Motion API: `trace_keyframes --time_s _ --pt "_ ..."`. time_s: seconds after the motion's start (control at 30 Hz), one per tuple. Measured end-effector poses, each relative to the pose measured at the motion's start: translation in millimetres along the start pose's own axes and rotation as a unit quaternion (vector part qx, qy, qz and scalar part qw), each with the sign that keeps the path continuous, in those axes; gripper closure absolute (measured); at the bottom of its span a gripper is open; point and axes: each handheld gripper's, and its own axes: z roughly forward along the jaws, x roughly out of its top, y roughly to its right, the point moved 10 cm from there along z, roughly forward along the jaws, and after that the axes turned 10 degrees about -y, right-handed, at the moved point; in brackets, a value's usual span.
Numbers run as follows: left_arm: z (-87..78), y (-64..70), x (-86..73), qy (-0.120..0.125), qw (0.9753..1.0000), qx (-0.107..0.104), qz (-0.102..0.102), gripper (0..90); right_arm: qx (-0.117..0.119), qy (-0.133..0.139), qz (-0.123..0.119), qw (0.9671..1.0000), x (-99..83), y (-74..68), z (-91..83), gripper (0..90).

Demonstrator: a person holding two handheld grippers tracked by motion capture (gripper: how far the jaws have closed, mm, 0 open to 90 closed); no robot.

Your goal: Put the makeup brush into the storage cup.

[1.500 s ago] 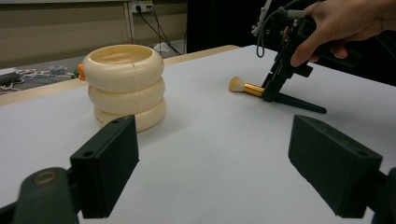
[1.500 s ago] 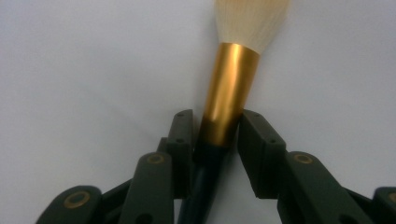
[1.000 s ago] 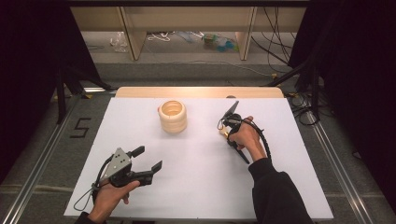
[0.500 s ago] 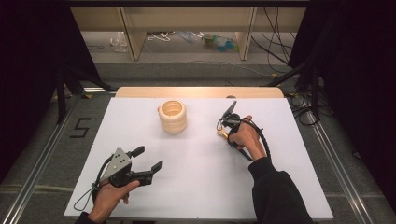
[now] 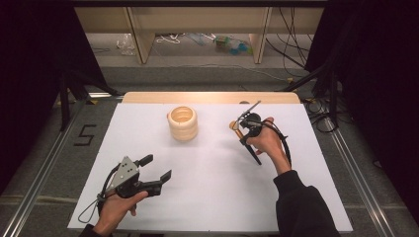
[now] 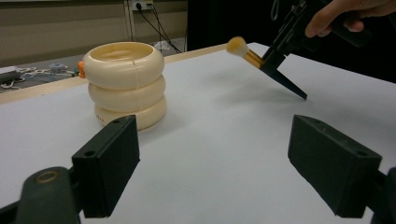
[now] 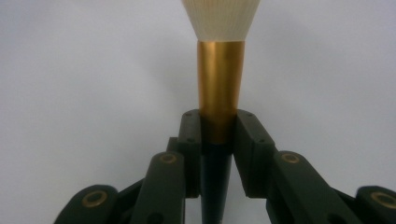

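Clamped jaws on the right gripper [image 5: 241,129] pinched a makeup brush with a gold metal ferrule, black tapered handle and cream bristle head [image 7: 220,84] just below the ferrule, while the left gripper [image 5: 157,173] rested low near the front of the table with its jaws spread wide and nothing between them. Largest in the scene, the white rectangular tabletop sheet [image 5: 212,182] lay over a pale wooden table edge [image 5: 148,97] at the far side and gave a plain working surface. On it, toward the far middle, stood a cream holder shaped like three stacked rounded rings with an open top [image 5: 183,123], upright and well apart from both grippers; its open mouth looked like the likely place for the brush, judging from how the right hand [image 5: 269,143] carried the brush near it. Held aloft to the right of the holder, the brush pointed its bristles toward the holder and its black handle tip down toward the sheet, a tilt that probably kept the head clean of the surface. Seen from the left gripper view, the holder [image 6: 126,84] carried a small orange tab [image 6: 81,70] at its far rim, a detail too small to make out from the high view. Closest of all, the right gripper view revealed the exact grip point on the handle, which the high view left blurred.
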Motion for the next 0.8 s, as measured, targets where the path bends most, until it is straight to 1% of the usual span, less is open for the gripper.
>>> trace_keyframes --time_s 0.03,0.07,0.1,0.13,0.17,0.2,0.23,0.27,0.3,0.33,0.37,0.4,0.43,0.47,0.5,0.57,0.6,0.63,0.67,0.7,0.73,0.77,0.8 --pt "0.0 0.0 0.2 0.0 1.0 0.0 0.0 16.5 0.001 0.034 0.007 0.9994 4.3 -1.1 -8.6 74.2" --pt "0.0 0.0 0.1 0.0 1.0 0.0 0.001 16.5 0.001 0.034 0.007 0.9994 4.3 -1.1 -8.6 74.2" --pt "0.0 0.1 -0.2 -0.001 1.0 0.0 0.001 16.5 0.01 0.059 0.01 0.9982 7.6 -1.9 -14.7 74.2" --pt "-0.1 0.2 -0.3 -0.001 1.0 0.0 0.0 16.5 0.01 0.059 0.01 0.9982 7.6 -1.9 -14.7 74.2" --pt "0.0 0.1 -0.2 -0.001 1.0 0.0 0.0 16.5 0.014 0.067 0.008 0.9976 8.3 -2.4 -17.4 74.2" --pt "0.0 -0.1 0.0 0.0 1.0 0.0 0.0 16.5 0.015 0.072 0.009 0.9972 9.2 -2.4 -19.0 74.2" --pt "0.1 -0.2 0.0 0.0 1.0 0.0 0.001 16.5 0.015 0.084 0.007 0.9964 10.6 -2.6 -22.2 74.2" --pt "0.0 -0.1 -0.1 -0.001 1.0 0.0 0.001 16.5 0.016 0.086 0.007 0.9962 10.6 -3.1 -24.1 74.2" --pt "0.0 0.1 -0.2 -0.001 1.0 0.0 0.0 16.5 0.02 0.102 0.008 0.9945 13.1 -3.2 -27.2 74.3" --pt "0.0 0.0 -0.1 0.0 1.0 0.0 0.0 16.5 0.022 0.122 0.003 0.9923 15.9 -3.3 -31.2 74.3" --pt "0.0 0.0 0.0 0.0 1.0 0.0 0.001 16.5 0.022 0.122 0.003 0.9923 15.9 -3.3 -31.2 74.3" --pt "0.0 -0.1 -0.1 0.0 1.0 0.0 0.001 16.5 0.028 0.129 0.002 0.9913 16.7 -4.6 -33.2 74.3" --pt "-0.1 -0.1 -0.2 -0.001 1.0 0.0 0.001 16.5 0.029 0.145 -0.001 0.9891 18.5 -4.2 -37.4 74.2" --pt "-0.2 0.0 -0.2 0.0 1.0 0.0 0.001 16.5 0.029 0.145 -0.001 0.9891 18.5 -4.2 -37.4 74.2" --pt "-0.1 -0.3 0.1 0.001 1.0 0.0 0.001 16.6 0.031 0.162 0.0 0.9862 21.1 -4.7 -40.0 74.3" --pt "-0.2 -0.4 0.1 0.001 1.0 0.001 0.002 16.6 0.039 0.182 0.0 0.9826 22.8 -4.7 -46.2 74.3" --pt "-0.2 -0.2 0.0 0.0 1.0 0.001 0.002 16.6 0.038 0.183 -0.001 0.9824 22.7 -5.0 -48.6 74.3" --pt "-0.2 -0.2 0.0 0.0 1.0 0.001 0.002 16.5 0.04 0.193 0.001 0.9803 23.6 -5.4 -52.1 74.3" --pt "-0.2 -0.1 0.1 0.001 1.0 0.001 0.002 16.5 0.042 0.211 0.004 0.9766 26.4 -5.5 -54.3 74.2" --pt "-0.2 -0.2 0.1 0.0 1.0 0.001 0.002 16.5 0.045 0.209 0.004 0.9769 24.7 -5.7 -56.9 74.3" --pt "-0.2 -0.1 0.0 0.0 1.0 0.001 0.002 16.5 0.045 0.222 0.006 0.9739 26.7 -5.4 -58.6 74.2" --pt "-0.2 -0.1 -0.2 0.0 1.0 0.001 0.002 16.5 0.049 0.219 0.011 0.9744 25.0 -5.6 -61.2 74.2" --pt "-0.3 -0.3 -0.1 0.0 1.0 0.001 0.002 16.5 0.047 0.233 0.01 0.9713 25.3 -4.0 -65.6 74.3"
